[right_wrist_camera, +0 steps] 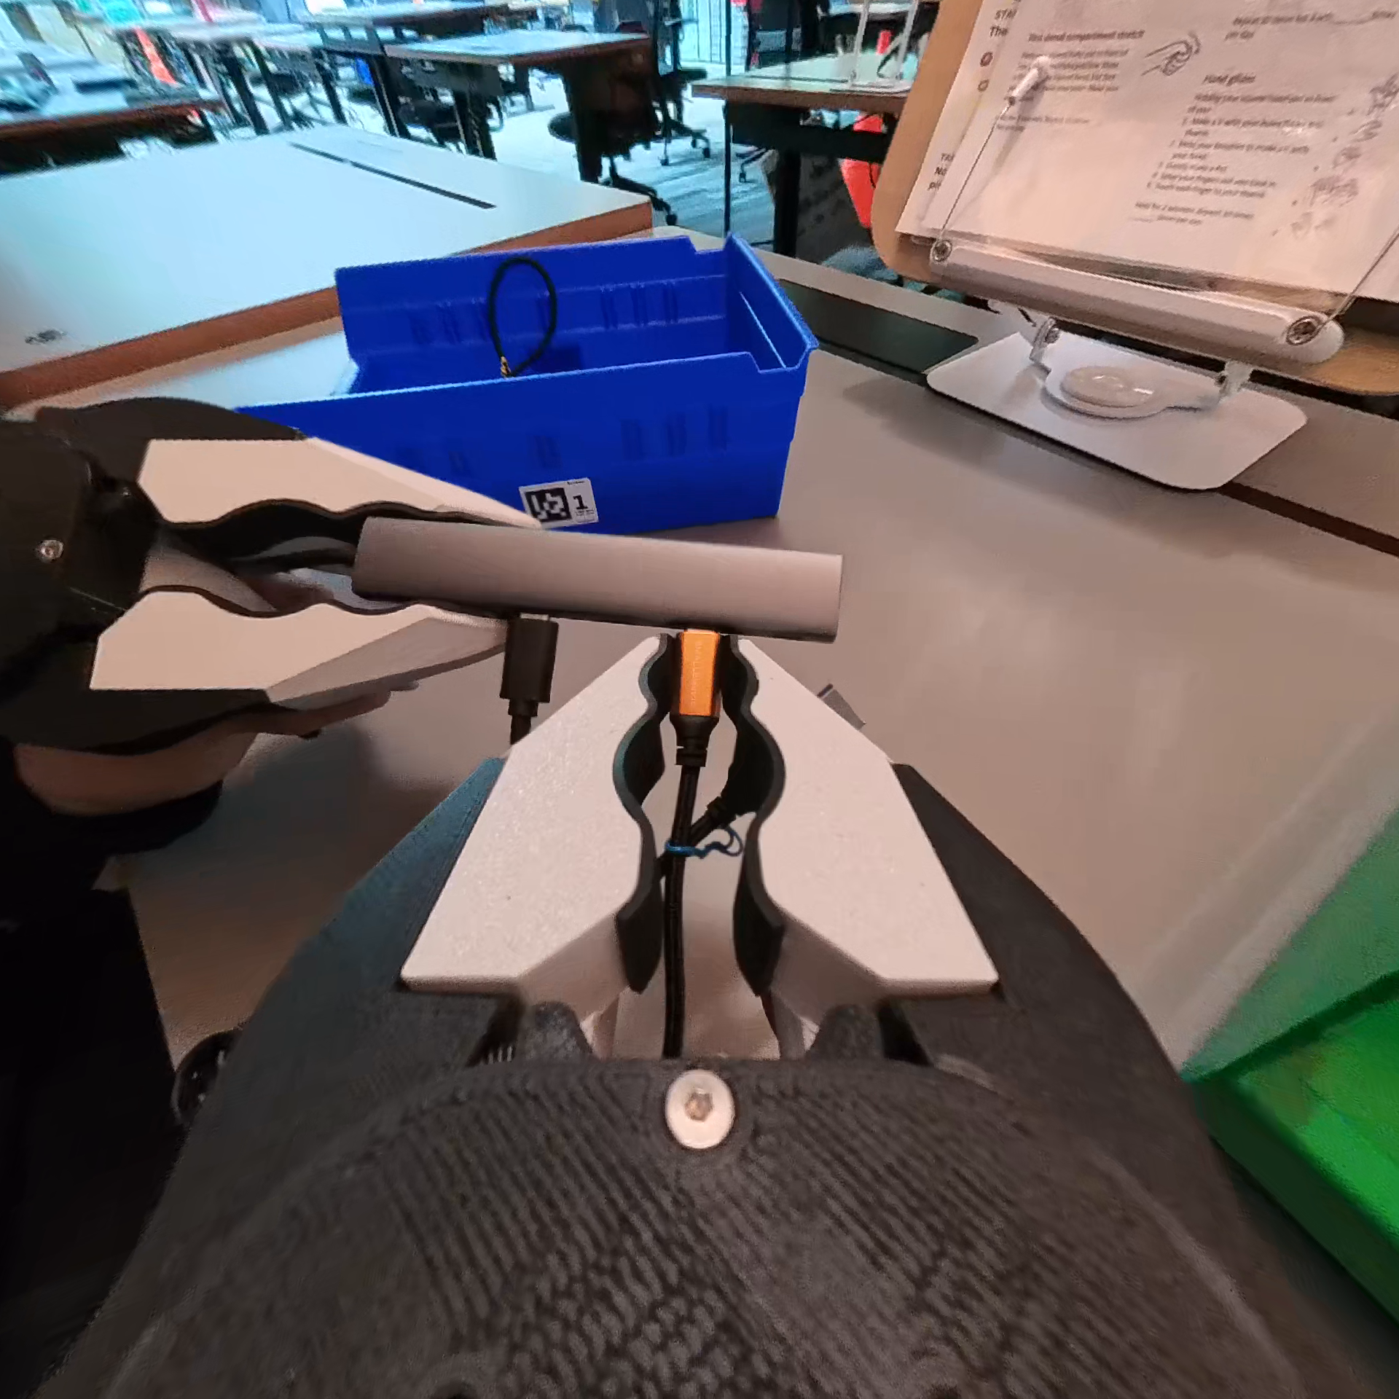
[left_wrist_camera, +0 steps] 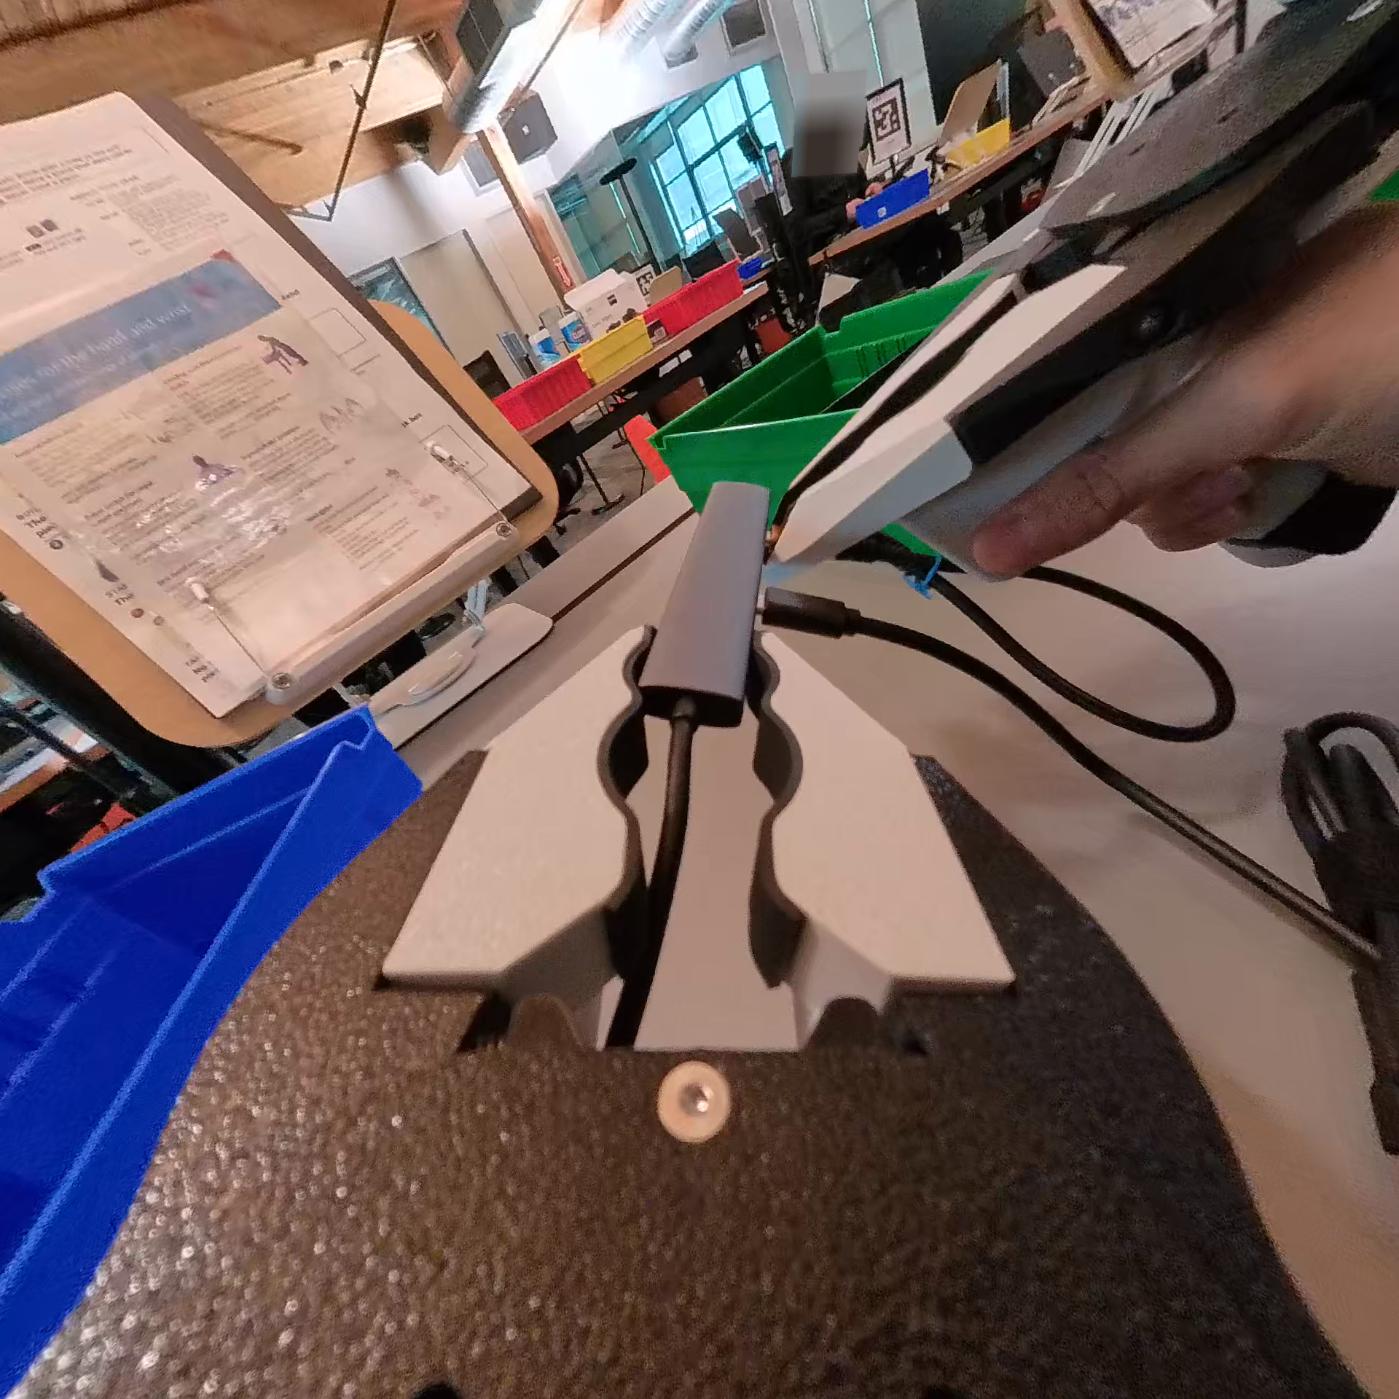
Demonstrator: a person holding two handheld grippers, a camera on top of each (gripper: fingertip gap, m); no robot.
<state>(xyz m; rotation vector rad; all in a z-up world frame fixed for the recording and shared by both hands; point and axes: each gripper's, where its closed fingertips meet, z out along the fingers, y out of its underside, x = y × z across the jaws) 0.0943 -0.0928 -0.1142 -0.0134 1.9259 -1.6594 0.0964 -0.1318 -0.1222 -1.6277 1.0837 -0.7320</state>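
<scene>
My left gripper (left_wrist_camera: pixel 696 660) is shut on one end of a dark grey bar-shaped hub (left_wrist_camera: pixel 719 583) and holds it above the table. The hub's own short cable (left_wrist_camera: pixel 674 795) runs back between the fingers. A black plug (left_wrist_camera: pixel 802 609) sits in the hub's side. My right gripper (right_wrist_camera: pixel 696 652) is shut on an orange plug (right_wrist_camera: pixel 698 674) whose tip meets the hub (right_wrist_camera: pixel 606 583) at its side, next to the black plug (right_wrist_camera: pixel 530 658). The left gripper (right_wrist_camera: pixel 511 575) shows on the left there. The right gripper (left_wrist_camera: pixel 780 541) reaches in from the right in the left wrist view.
A blue bin (right_wrist_camera: pixel 606 431) with a small black cable loop (right_wrist_camera: pixel 522 310) stands behind the hub. A green bin (left_wrist_camera: pixel 757 424) is on the other side. A document stand (right_wrist_camera: pixel 1135 151) is at the table's back. A black cable (left_wrist_camera: pixel 1135 704) and a cable bundle (left_wrist_camera: pixel 1347 817) lie on the table. The tips of one gripper are about 5 cm away from the tips of the other.
</scene>
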